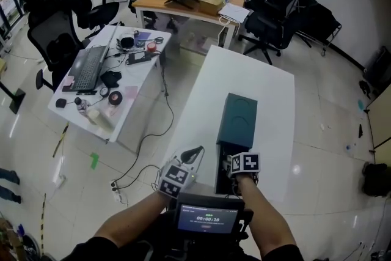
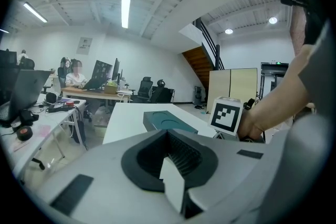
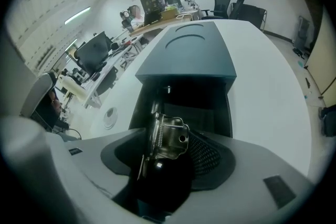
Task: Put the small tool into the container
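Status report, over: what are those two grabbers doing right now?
Right gripper clamped on small tool, over open container. Left gripper shut, empty, held aside. Nothing seen blocking the opening.

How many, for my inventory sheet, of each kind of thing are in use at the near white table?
teal container: 1
small metal tool: 1
tongs: 2, the left tongs and the right tongs
total: 4

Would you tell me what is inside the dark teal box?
The dark teal box looks empty at its open end. The part under its lid and behind the metal tool in the right hand-held gripper is hidden.
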Demonstrator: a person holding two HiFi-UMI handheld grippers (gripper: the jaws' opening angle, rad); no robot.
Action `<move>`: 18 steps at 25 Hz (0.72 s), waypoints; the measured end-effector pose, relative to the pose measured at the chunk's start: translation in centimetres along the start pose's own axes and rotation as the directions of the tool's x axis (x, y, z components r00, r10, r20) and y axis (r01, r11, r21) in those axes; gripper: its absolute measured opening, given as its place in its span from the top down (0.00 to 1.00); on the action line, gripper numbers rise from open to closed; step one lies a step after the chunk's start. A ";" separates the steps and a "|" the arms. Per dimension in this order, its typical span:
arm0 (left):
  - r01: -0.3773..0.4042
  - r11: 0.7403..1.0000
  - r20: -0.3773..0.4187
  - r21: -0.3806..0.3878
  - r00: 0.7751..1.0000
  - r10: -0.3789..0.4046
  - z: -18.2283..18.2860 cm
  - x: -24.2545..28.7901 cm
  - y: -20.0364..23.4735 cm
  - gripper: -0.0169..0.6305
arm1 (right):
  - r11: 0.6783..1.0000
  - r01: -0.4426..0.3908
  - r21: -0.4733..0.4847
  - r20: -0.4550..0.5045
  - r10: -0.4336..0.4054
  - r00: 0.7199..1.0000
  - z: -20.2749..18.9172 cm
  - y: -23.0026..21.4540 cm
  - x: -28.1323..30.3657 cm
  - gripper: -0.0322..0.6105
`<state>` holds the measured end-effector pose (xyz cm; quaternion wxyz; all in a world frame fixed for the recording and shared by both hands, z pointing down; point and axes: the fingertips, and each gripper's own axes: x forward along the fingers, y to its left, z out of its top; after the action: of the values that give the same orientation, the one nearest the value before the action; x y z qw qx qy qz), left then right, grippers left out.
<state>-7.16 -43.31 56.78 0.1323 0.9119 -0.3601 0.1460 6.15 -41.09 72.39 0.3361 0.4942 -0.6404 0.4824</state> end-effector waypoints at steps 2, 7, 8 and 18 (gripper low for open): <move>0.000 1.000 0.006 -0.001 1.000 0.000 0.2 -0.2 -0.2 0.96 | 1.000 0.015 -0.021 -0.007 -0.015 1.000 -0.2 0.0 0.0 0.54; -0.007 1.000 0.007 0.000 1.000 0.007 -0.1 -0.8 -0.6 0.96 | 0.998 -0.023 0.061 0.026 0.021 0.999 -0.2 0.1 -0.2 0.50; -0.007 1.000 0.005 -0.001 1.000 0.007 -0.2 -1.0 -0.6 0.96 | 0.996 -0.030 0.088 0.037 0.027 0.999 -0.3 0.0 -0.3 0.50; -0.011 1.000 0.007 0.027 1.000 0.011 0.1 -2.4 -1.3 0.96 | 0.995 0.022 0.092 0.140 -0.035 0.990 -0.5 0.3 -1.6 0.50</move>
<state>-7.93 -40.95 55.68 0.1178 0.9120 -0.3637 0.1485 6.27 -40.10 71.00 0.2741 0.5509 -0.6329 0.4699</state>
